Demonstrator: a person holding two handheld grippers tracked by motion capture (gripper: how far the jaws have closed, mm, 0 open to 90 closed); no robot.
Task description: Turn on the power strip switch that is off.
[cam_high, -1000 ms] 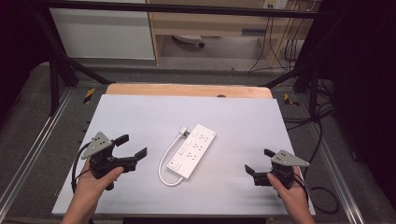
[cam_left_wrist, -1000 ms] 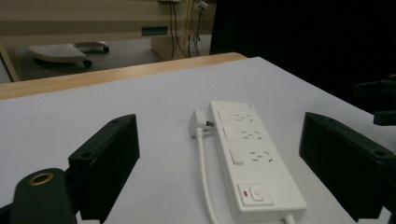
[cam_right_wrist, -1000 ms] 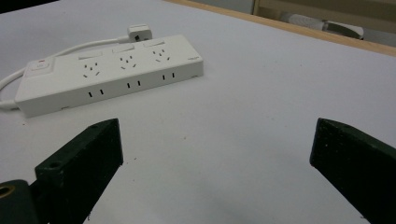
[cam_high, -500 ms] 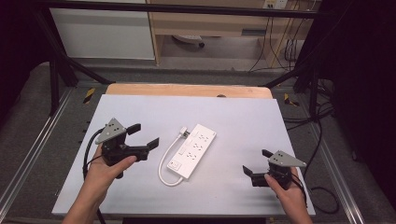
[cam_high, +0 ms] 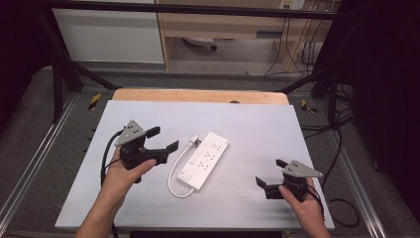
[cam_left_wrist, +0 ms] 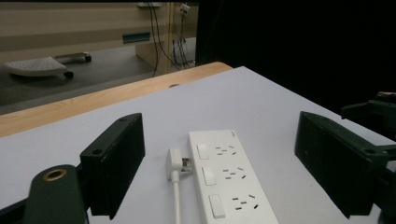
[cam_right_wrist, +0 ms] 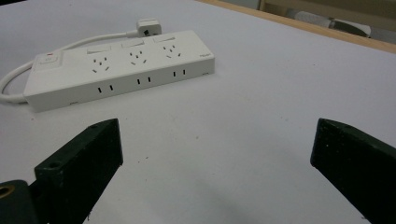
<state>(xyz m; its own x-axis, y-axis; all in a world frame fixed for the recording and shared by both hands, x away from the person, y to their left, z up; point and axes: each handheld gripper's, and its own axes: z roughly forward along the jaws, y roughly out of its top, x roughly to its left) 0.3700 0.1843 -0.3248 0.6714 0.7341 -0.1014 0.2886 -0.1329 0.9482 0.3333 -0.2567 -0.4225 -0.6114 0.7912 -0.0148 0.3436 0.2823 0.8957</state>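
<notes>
High view: the approach step is judged in hand, the left hand-held gripper point(cam_high: 162, 140) spread, its jaws just narrowed slightly around nothing, near the power strip point(cam_high: 204, 159) mid-tabletop point(cam_high: 257, 119), whose plug point(cam_high: 195, 141) must next be straddled, while the right hand-held gripper point(cam_high: 268, 179) is held spread by the tabletop's right edge.

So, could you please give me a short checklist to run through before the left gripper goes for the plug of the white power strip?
1. Left gripper open, nothing between its jaws: ok.
2. White plug in line with the left gripper: ok, it lies between the jaws in the left gripper view.
3. Plug free to grasp: ok, it lies on the table beside the far end of the white plastic power strip, not pushed into a socket.
4. White cable free of snags: ok, it loops loosely beside the strip.
5. Right gripper open and apart from the strip: ok.
6. Pale grey table top free around the strip: ok.
</notes>
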